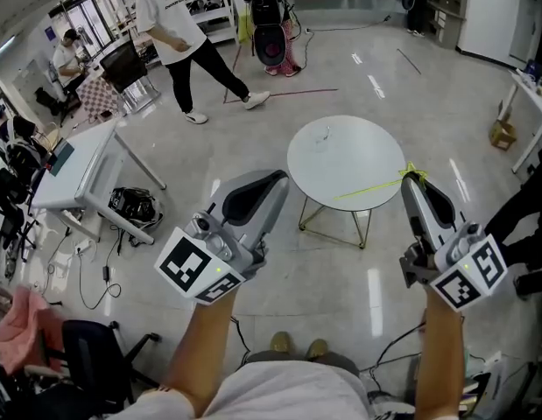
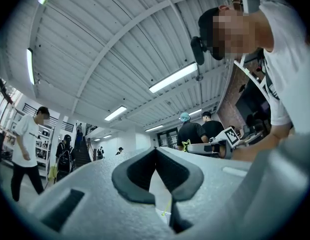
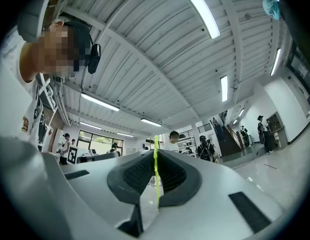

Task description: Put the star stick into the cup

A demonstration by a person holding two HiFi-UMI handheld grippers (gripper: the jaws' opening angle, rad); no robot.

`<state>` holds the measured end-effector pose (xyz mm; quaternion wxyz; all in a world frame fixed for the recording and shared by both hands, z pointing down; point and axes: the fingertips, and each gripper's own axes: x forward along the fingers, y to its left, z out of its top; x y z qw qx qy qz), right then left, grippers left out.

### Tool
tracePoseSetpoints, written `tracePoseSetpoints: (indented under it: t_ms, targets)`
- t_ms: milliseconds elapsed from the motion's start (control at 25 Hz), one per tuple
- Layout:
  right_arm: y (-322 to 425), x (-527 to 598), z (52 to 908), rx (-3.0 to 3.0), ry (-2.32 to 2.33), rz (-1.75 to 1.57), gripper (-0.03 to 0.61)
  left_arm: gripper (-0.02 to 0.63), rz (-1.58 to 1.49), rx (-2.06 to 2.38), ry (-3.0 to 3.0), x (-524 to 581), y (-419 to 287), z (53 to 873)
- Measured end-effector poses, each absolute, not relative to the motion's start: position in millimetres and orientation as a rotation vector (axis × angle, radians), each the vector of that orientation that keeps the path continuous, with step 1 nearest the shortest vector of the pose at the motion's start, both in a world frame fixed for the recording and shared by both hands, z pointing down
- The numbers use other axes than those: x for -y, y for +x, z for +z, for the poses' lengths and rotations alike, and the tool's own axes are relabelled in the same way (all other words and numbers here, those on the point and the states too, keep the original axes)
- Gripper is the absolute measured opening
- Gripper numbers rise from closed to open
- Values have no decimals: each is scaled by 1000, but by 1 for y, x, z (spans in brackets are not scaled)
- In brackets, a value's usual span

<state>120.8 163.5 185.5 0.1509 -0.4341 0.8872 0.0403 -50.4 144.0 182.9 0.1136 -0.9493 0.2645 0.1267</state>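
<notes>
A person stands before a round white surface (image 1: 358,160) with tongs in each hand. The right tongs (image 1: 413,180) are pressed nearly together on the yellow-green star stick (image 1: 371,188). The right gripper view shows the thin shaft clamped between the pads. The stick's star end sits at the tong tips, and the shaft reaches out over the near edge of the surface. The left tongs (image 1: 275,178) are drawn together and empty, held short of the surface's near left side. A clear cup (image 1: 326,136) stands on the surface toward its far side, well apart from the stick. By the look of it the pickup is done. What remains is to carry the stick across the surface, line it up above the cup and let it drop in.
</notes>
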Motion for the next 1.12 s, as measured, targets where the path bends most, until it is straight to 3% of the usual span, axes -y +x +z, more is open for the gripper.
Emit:
tracePoseSetpoints:
  t_ms: [1120]
  targets:
    - [153, -115, 186, -2585, -1187, 164, 23, 15, 337, -875, -2726, -94, -28, 194]
